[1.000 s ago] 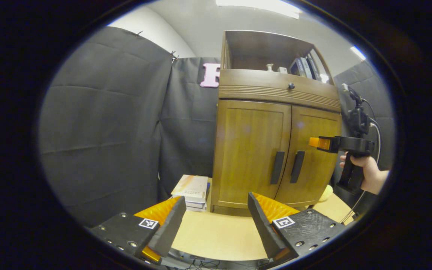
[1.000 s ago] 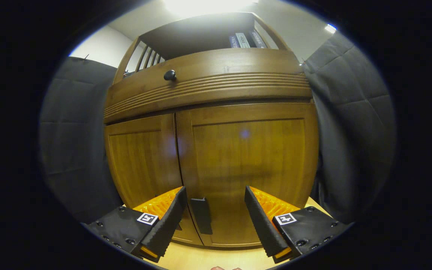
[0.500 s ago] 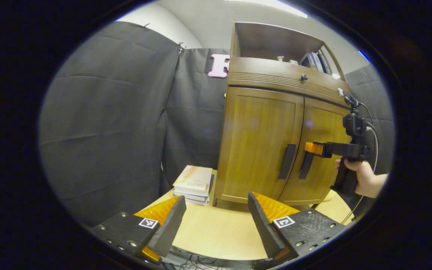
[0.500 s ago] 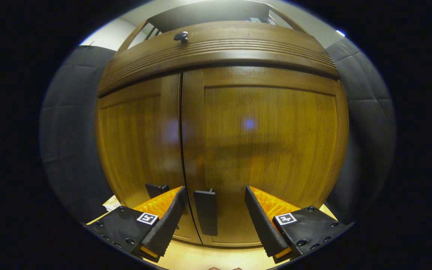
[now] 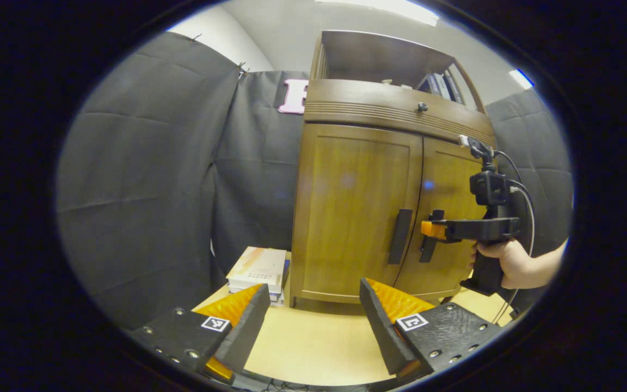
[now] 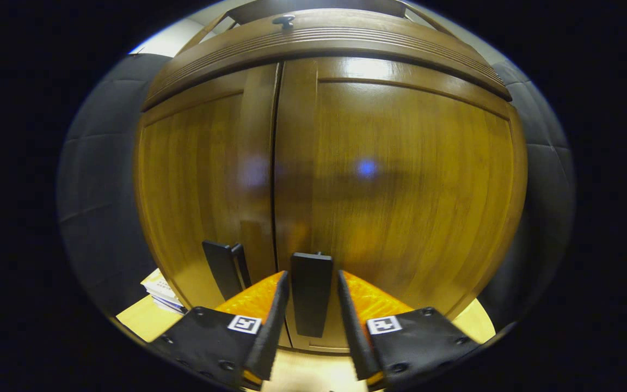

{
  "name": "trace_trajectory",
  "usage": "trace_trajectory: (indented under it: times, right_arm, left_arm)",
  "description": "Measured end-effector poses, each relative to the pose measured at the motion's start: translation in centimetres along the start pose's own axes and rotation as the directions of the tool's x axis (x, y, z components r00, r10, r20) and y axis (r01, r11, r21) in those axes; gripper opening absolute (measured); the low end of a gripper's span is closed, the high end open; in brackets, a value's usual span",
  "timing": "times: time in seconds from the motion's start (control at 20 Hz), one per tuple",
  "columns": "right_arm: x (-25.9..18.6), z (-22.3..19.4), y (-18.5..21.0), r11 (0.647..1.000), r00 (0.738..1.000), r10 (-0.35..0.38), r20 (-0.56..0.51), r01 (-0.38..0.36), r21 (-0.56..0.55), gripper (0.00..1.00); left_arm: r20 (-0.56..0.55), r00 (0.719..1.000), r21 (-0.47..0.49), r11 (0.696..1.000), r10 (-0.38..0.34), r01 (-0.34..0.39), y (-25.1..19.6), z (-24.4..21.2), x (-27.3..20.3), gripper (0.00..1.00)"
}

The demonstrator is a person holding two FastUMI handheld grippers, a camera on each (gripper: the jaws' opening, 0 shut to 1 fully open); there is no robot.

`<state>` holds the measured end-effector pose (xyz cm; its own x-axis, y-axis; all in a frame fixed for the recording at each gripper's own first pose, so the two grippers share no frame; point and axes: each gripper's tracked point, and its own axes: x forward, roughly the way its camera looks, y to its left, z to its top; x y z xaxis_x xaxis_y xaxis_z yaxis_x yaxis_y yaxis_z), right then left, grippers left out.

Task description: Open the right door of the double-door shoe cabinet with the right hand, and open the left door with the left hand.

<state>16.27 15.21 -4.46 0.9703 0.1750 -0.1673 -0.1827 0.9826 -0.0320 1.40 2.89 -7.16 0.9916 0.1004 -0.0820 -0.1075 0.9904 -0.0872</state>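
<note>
While my right gripper (image 6: 311,305) brackets the right door's handle (image 6: 311,291), fingers close but seemingly not clamped, both doors sit closed; my left gripper (image 5: 313,321) waits spread, well back from the left handle (image 5: 400,236).

The wooden shoe cabinet (image 5: 357,218) stands on the table with both doors shut (black handles (image 6: 311,291) side by side at the middle seam).
</note>
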Motion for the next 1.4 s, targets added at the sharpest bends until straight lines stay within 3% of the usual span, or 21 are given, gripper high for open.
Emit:
trace_trajectory:
  times: [0.1,0.2,0.25,0.35,0.45,0.5,0.7,0.9,0.95,1.1,1.15,1.2,1.4]
  right_arm:
    - [0.3,-0.1,0.1,1.000,1.000,-0.008,-0.005,0.008,0.011,0.46]
    - [0.2,-0.4,0.5,1.000,1.000,0.014,-0.018,-0.014,0.022,0.46]
    - [0.2,-0.5,-0.1,1.000,0.999,-0.019,-0.031,0.019,0.021,0.46]
    - [-0.5,0.2,-0.3,0.999,0.999,-0.018,-0.030,0.019,0.042,0.31]
    - [-0.5,0.3,-0.4,0.999,0.999,-0.023,-0.023,0.024,0.039,0.33]
    - [-0.7,0.7,-0.6,0.999,1.000,-0.008,-0.020,0.009,0.038,0.24]
    - [-0.7,0.3,-0.6,0.997,0.998,0.058,-0.037,-0.056,0.049,0.04]
    - [-1.2,0.2,-0.5,0.999,0.999,0.031,-0.034,-0.030,0.027,0.07]
    - [-1.6,-0.1,-0.4,0.999,0.999,0.031,-0.037,-0.030,0.029,0.04]
    - [-3.4,-0.4,-0.4,0.999,0.998,0.040,-0.040,-0.039,0.025,0.11]
    - [-3.8,-0.5,-0.4,0.999,0.998,0.045,-0.038,-0.044,0.025,0.07]
    - [-4.4,-0.6,-0.3,0.999,0.998,0.048,-0.035,-0.048,0.023,0.11]
    - [-6.6,-1.2,-0.4,0.998,0.998,0.055,-0.027,-0.054,0.033,0.07]
  left_arm:
    - [-0.001,1.000,-0.026,1.000,-0.008,0.008,0.2,-0.1,-0.4,0.94]
    - [-0.006,1.000,-0.033,0.999,-0.002,0.002,0.4,-0.2,-0.5,0.94]
    - [-0.006,1.000,-0.032,0.999,0.004,-0.004,0.6,-0.1,-0.7,0.94]
    - [-0.012,1.000,-0.028,0.999,0.020,-0.020,0.9,-0.1,-1.1,0.94]
    - [-0.018,0.999,-0.025,0.999,0.035,-0.036,1.3,0.1,-1.7,0.94]
    - [-0.019,0.999,-0.027,0.999,0.042,-0.043,1.7,0.1,-2.2,0.94]
    - [-0.015,0.998,-0.032,0.998,0.058,-0.058,3.2,-1.0,-5.3,0.95]
    - [-0.012,0.999,-0.034,0.998,0.049,-0.050,3.8,-1.1,-6.0,0.94]
    - [-0.010,0.999,-0.035,0.999,0.040,-0.040,3.7,-1.0,-6.1,0.94]
    - [-0.009,1.000,-0.020,1.000,0.004,-0.004,3.1,-1.1,-6.1,0.94]
    - [-0.010,1.000,-0.012,1.000,-0.006,0.006,2.9,-1.3,-6.1,0.94]
    - [-0.011,1.000,-0.008,1.000,-0.014,0.014,2.7,-1.6,-6.5,0.94]
    - [-0.018,0.999,-0.021,0.999,-0.041,0.040,2.1,-2.4,-6.9,0.94]
